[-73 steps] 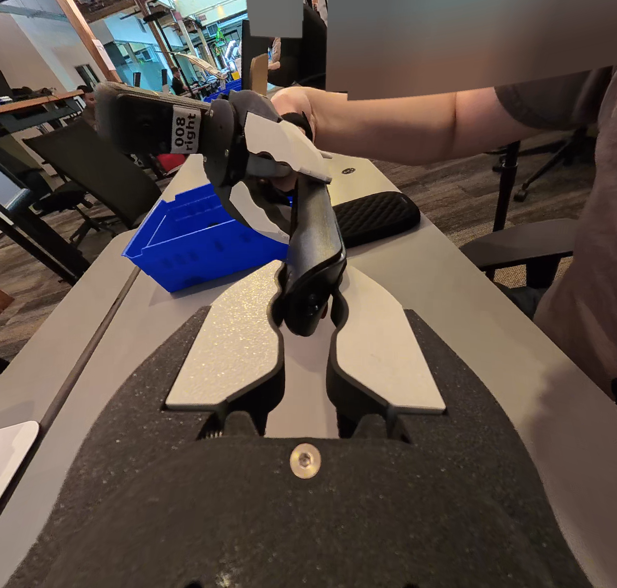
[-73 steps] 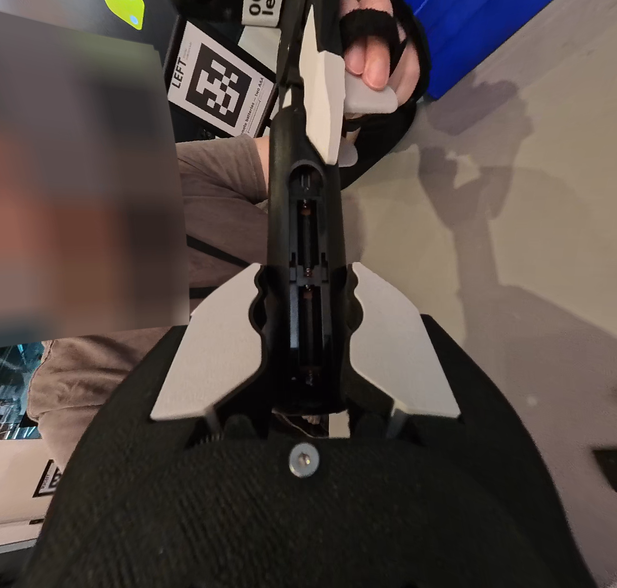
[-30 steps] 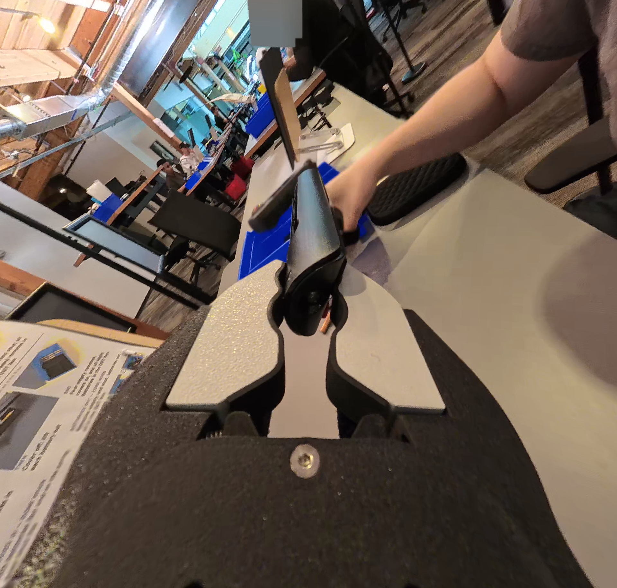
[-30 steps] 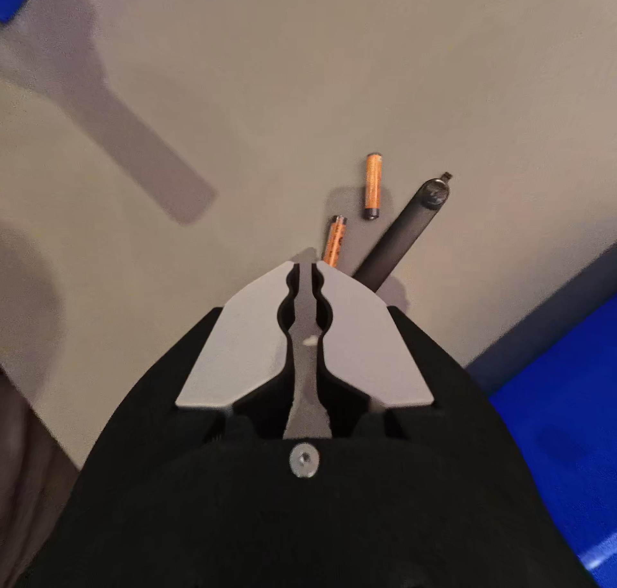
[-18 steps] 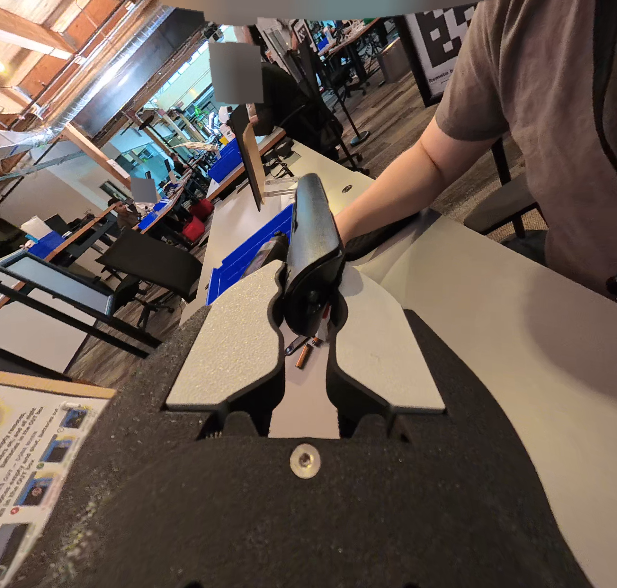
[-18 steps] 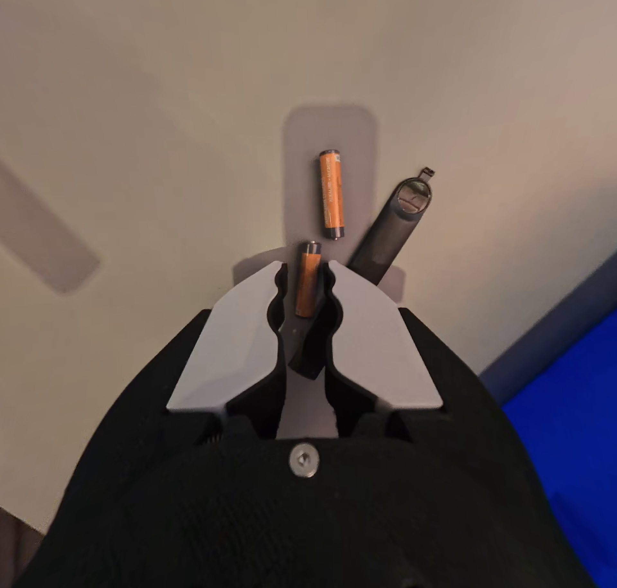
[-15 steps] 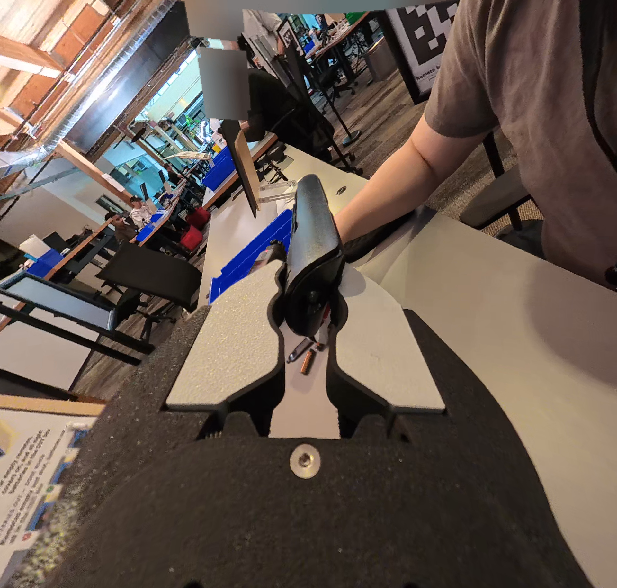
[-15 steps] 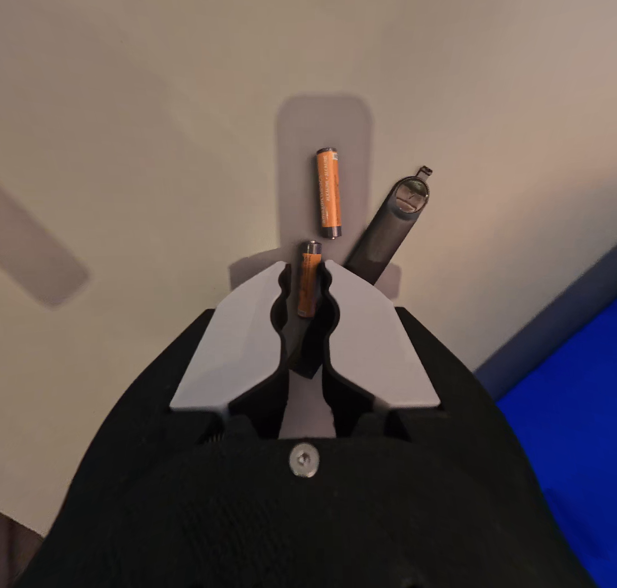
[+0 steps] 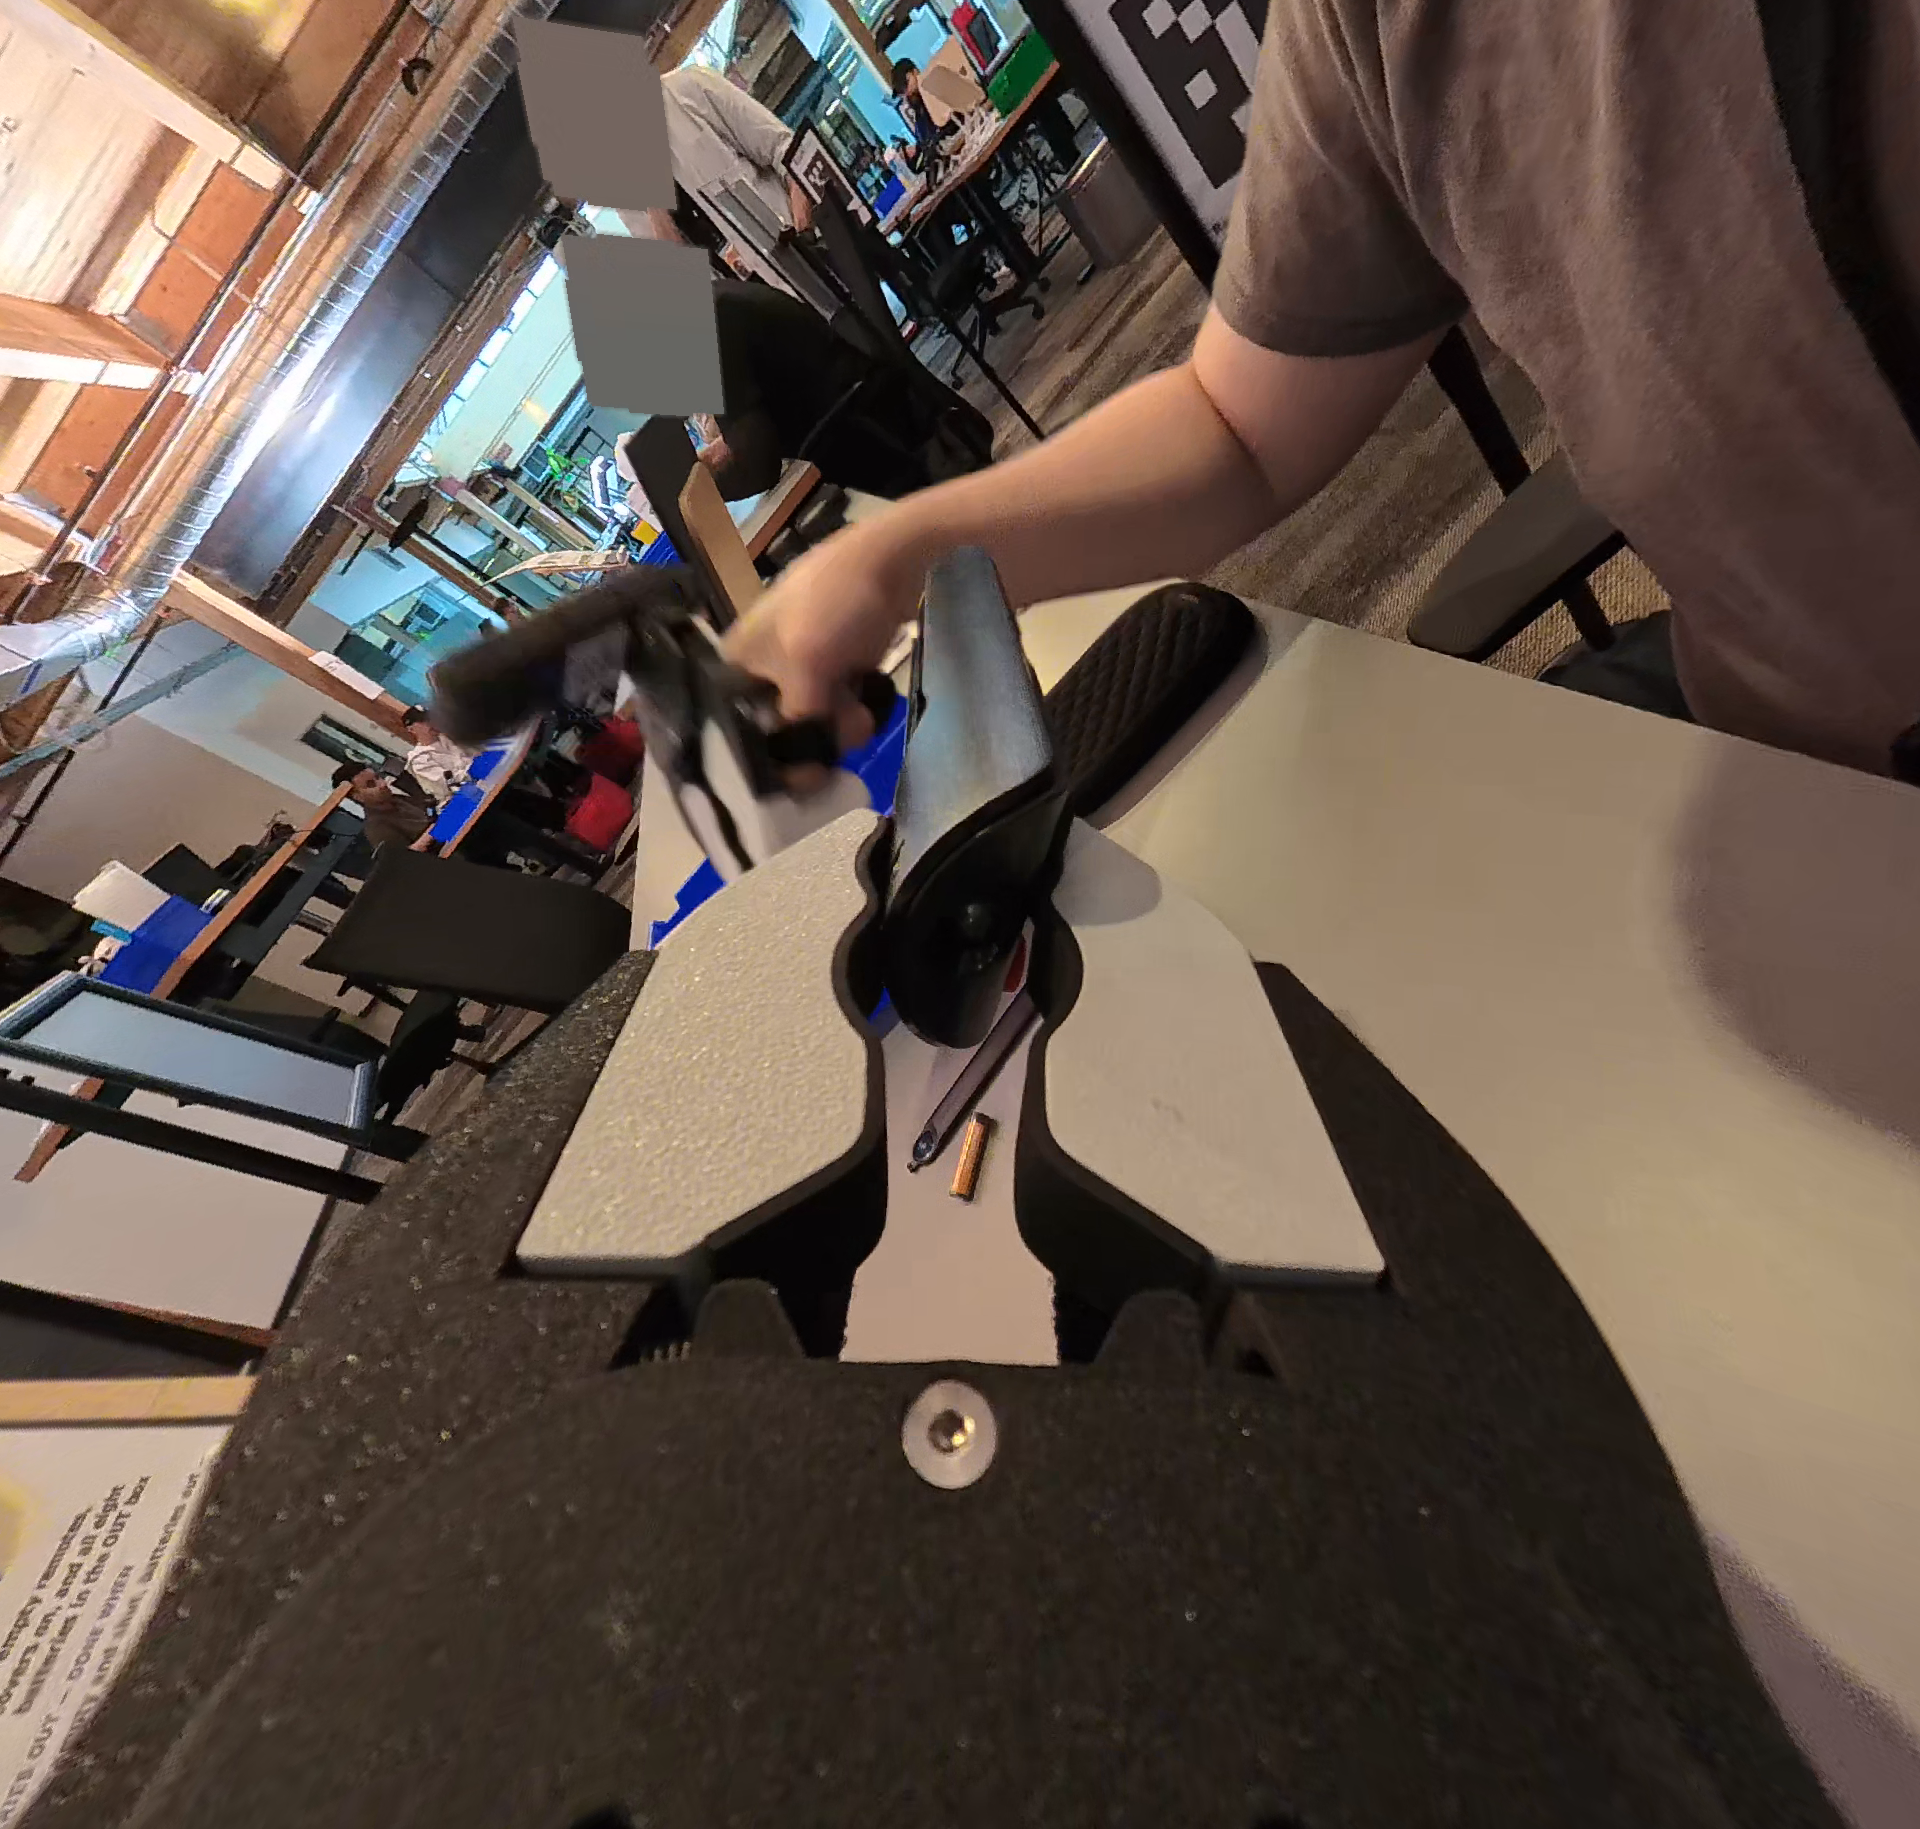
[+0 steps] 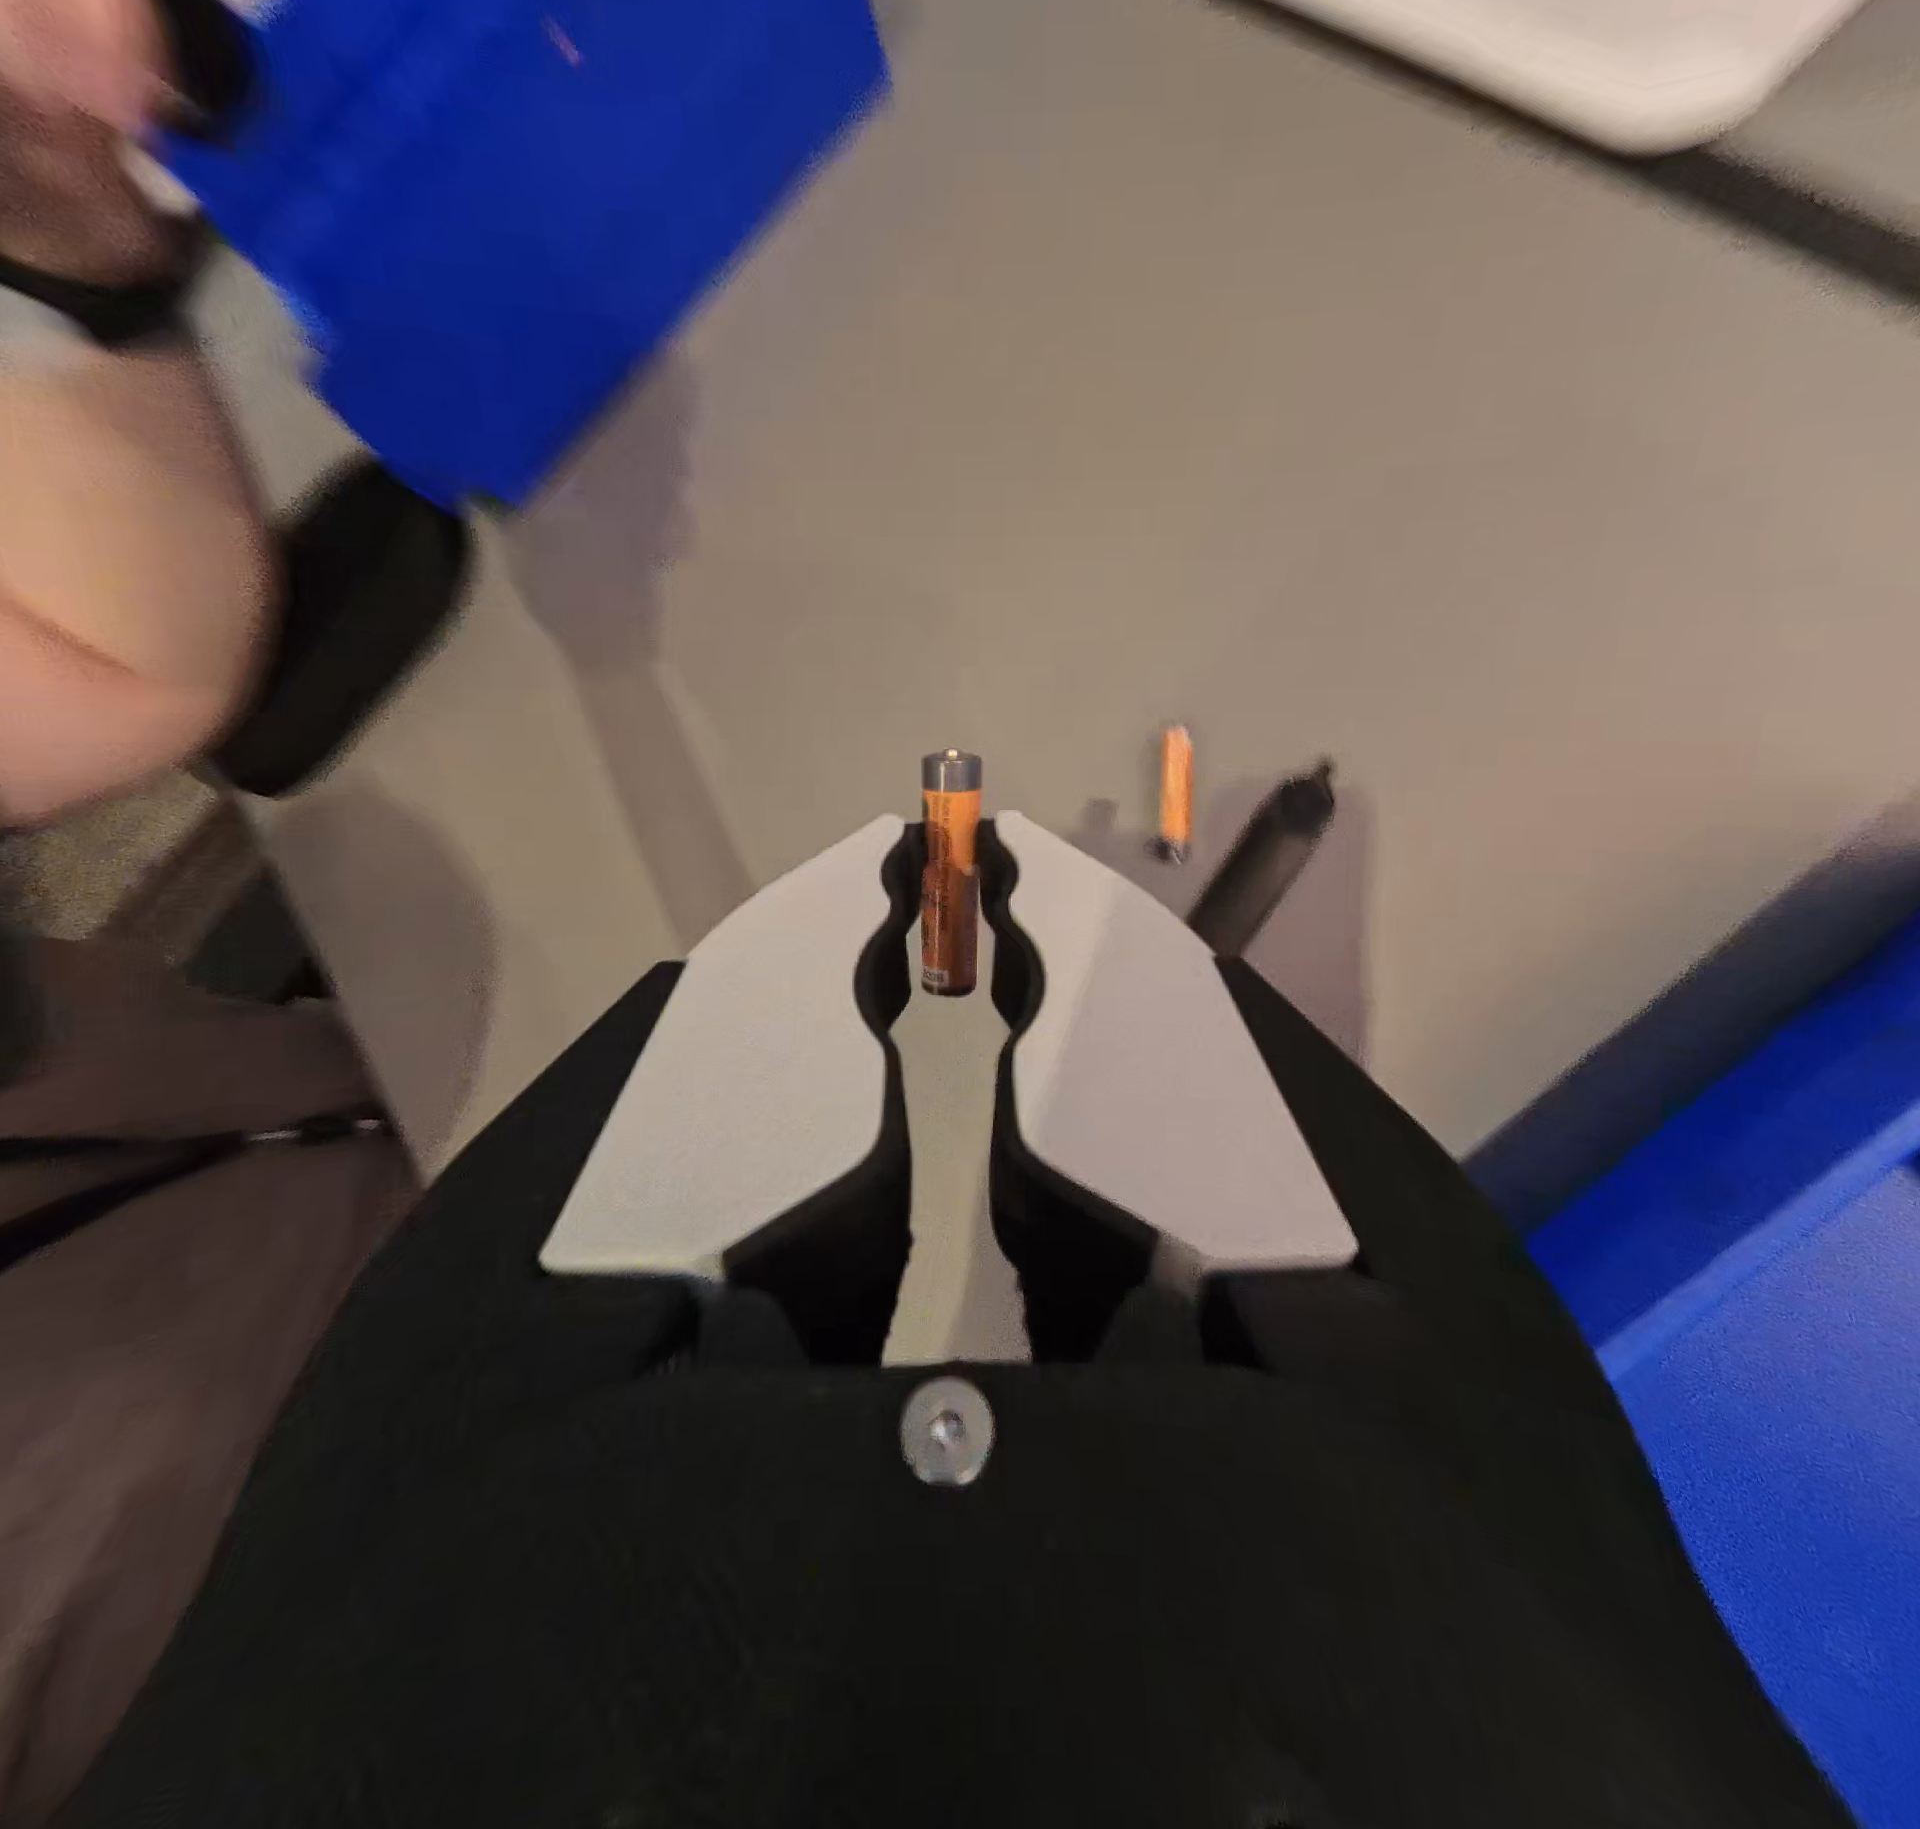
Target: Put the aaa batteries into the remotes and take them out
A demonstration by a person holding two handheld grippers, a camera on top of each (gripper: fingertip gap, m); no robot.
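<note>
My left gripper [image 9: 961,932] is shut on a black remote [image 9: 971,740], which points away above the grey table [image 9: 1455,948]. Under it on the table lie an orange AAA battery [image 9: 970,1169] and the black battery cover [image 9: 971,1083]. My right gripper [image 10: 948,829] is shut on an orange AAA battery [image 10: 950,886], held lengthwise between the fingertips and lifted off the table. The second battery [image 10: 1175,790] and the cover [image 10: 1262,865] lie on the table to its right. The right gripper also shows blurred in the left wrist view [image 9: 717,803], beside the remote.
A blue bin [image 10: 499,190] is at upper left in the right wrist view, another blue bin [image 10: 1766,1312] at lower right. A black wrist rest [image 9: 1143,678] lies behind the remote. A white object [image 10: 1558,3] sits at the far edge. A person's arm [image 9: 1091,501] reaches over the table.
My right gripper let go of the remote, went down to the two batteries, closed on the nearer one and lifted it. The left gripper kept hold of the remote and tilted.
</note>
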